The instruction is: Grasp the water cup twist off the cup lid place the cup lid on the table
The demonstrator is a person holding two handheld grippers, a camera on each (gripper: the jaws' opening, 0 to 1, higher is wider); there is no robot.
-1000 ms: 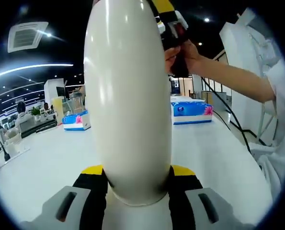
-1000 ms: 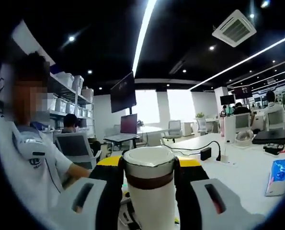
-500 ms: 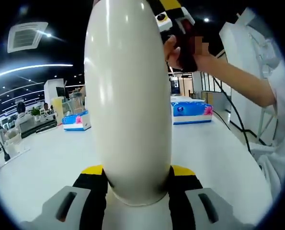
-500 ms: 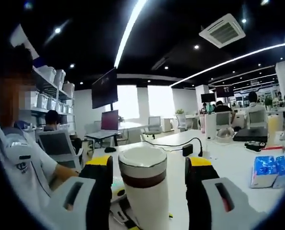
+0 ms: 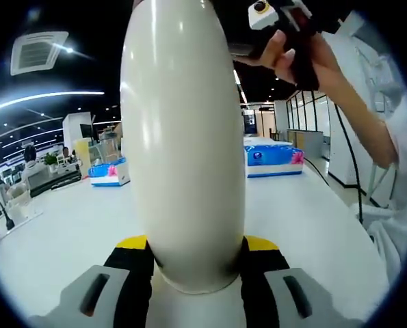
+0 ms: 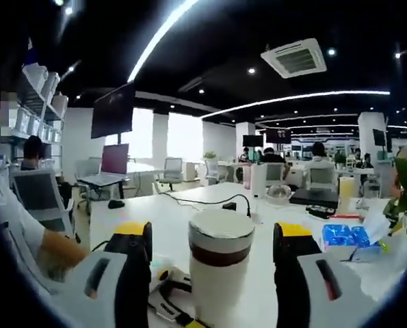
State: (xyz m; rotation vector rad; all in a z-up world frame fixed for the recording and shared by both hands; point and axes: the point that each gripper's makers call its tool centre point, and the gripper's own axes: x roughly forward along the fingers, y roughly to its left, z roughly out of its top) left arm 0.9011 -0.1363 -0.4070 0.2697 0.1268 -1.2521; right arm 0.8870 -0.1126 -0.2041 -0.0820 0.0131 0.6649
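Lid-twisting stage, by the look of it. Clenched tight on the water cup [image 5: 182,150] with the left gripper [image 5: 193,244], white body upright between the yellow-tipped jaws, above the white table [image 5: 312,219]. Over in the right gripper view: right gripper [image 6: 212,236] spread wide, flanking the cup lid [image 6: 221,227] with a clear gap on each side, touching nothing. Not yet unscrewed, judging by the white cap sitting flush above its brown band. Next, probably: come level with the lid, close squarely on it, turn against the left's hold, then lift off and set down on bare table, clear of the blue tissue pack [image 5: 271,158].
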